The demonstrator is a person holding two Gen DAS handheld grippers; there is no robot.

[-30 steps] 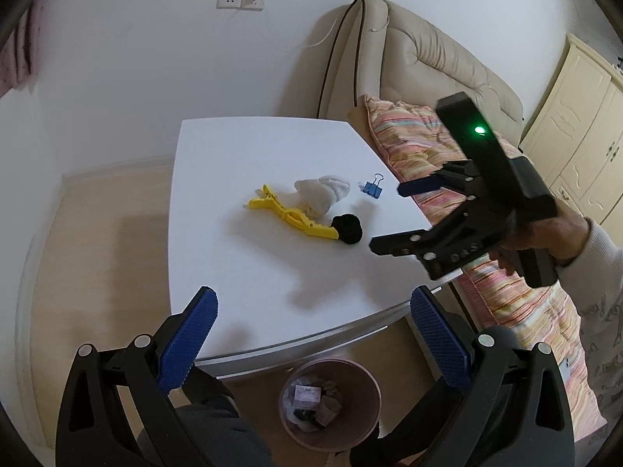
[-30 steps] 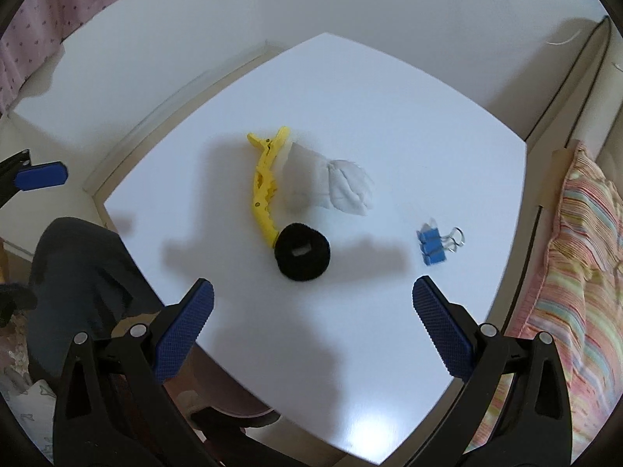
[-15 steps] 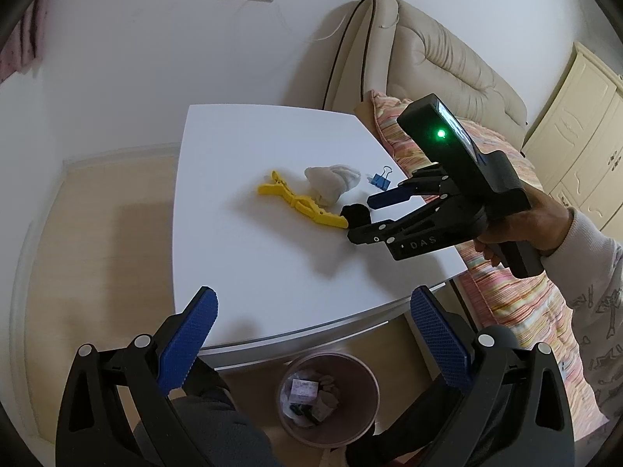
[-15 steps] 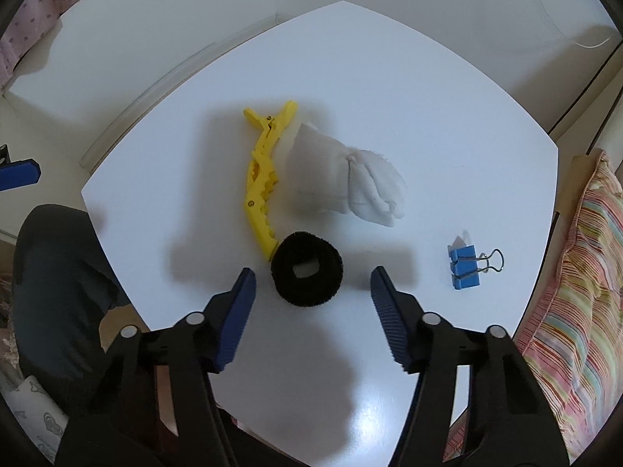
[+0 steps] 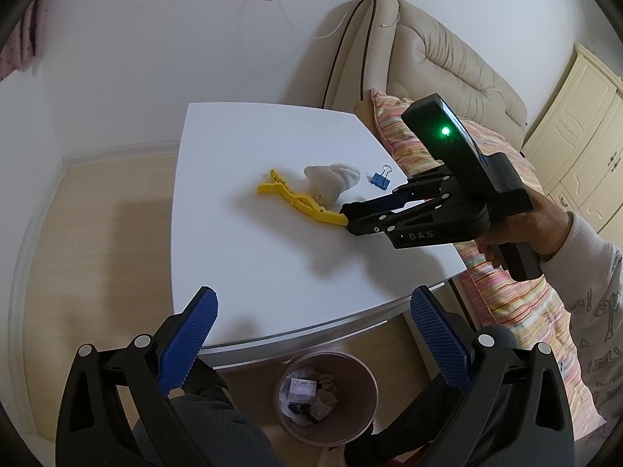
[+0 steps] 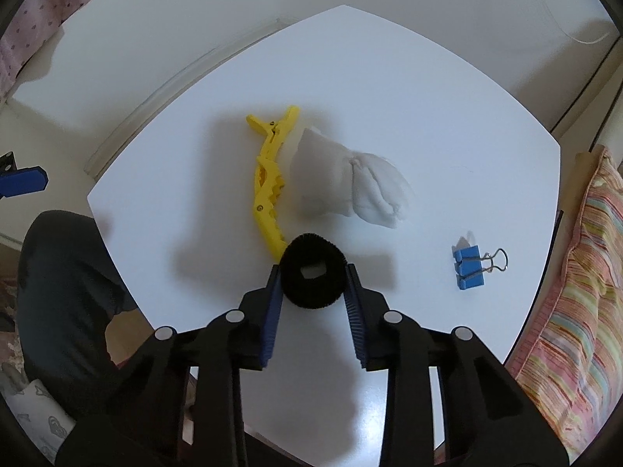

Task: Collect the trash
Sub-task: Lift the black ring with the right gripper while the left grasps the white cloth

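- The black ring (image 6: 313, 271) lies on the table (image 6: 389, 97), directly between my right gripper (image 6: 313, 284) pads, touching the yellow clip (image 6: 268, 190) tip.
- Its jaws are closing, pads (image 6: 275, 295) pressing the ring's sides.
- My left gripper (image 5: 311, 334) hangs wide open and empty, farther off above the bin (image 5: 362, 420).

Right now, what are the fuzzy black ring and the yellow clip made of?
The black ring, between the closing right gripper pads, looks like soft matte fabric or foam: a fuzzy edge and no shine. I can't tell which. The yellow clip looks like hard, smooth plastic: even colour, crisp moulded teeth, and a small pin that may be metal.
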